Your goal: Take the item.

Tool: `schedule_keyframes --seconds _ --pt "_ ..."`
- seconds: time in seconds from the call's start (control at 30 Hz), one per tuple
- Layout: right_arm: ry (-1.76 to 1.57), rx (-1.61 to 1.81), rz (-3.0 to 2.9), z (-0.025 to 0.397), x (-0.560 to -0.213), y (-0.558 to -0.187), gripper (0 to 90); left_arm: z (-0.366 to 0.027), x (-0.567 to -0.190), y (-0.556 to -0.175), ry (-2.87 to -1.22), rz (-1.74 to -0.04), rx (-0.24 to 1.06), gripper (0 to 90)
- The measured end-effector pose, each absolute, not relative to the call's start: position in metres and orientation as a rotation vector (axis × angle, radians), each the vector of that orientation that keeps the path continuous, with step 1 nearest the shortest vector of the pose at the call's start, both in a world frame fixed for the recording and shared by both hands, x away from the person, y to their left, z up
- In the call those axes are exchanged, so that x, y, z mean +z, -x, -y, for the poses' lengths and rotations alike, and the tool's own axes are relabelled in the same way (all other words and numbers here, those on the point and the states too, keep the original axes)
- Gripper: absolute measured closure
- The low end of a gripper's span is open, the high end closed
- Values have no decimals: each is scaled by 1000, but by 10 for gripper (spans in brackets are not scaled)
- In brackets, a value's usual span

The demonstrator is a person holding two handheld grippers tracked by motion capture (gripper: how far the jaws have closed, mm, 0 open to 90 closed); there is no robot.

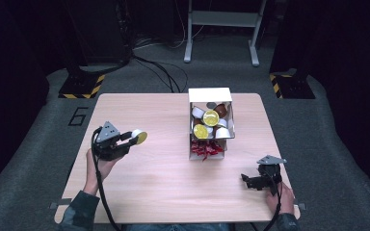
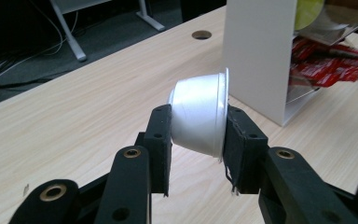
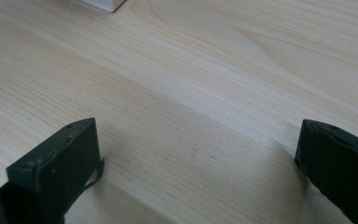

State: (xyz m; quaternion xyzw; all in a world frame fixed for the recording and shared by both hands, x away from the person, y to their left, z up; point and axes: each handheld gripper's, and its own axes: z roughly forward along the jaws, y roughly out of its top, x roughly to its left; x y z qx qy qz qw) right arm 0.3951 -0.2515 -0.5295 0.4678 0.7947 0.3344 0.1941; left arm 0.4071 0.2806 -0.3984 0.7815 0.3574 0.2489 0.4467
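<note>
A white capsule cup [image 2: 198,119] with a yellow lid [image 1: 141,137] is held on its side above the table's left half, my left gripper [image 2: 196,149] shut on it. In the high view that left gripper [image 1: 131,140] points right, toward a white box [image 1: 210,95] in the middle of the table. The box holds several capsules, some with yellow lids [image 1: 210,118], and red packets [image 1: 205,150] spill from its front. My right gripper [image 1: 244,180] rests low near the front right corner, its jaws wide apart over bare wood [image 3: 191,112] with nothing between them.
The wooden table [image 1: 164,178] has free room in front of the box and between the two grippers. A cable hole [image 2: 201,34] lies in the tabletop beyond the box's white side wall [image 2: 256,56]. A metal stand [image 1: 221,24] and cables lie on the floor behind.
</note>
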Motion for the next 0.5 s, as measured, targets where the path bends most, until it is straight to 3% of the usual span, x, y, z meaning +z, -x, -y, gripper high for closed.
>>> schedule_keyframes --seconds 0.5 --pt "-1309 937 -2223 251 -530 -395 0 -297 -442 -414 -1916 -990 560 649"
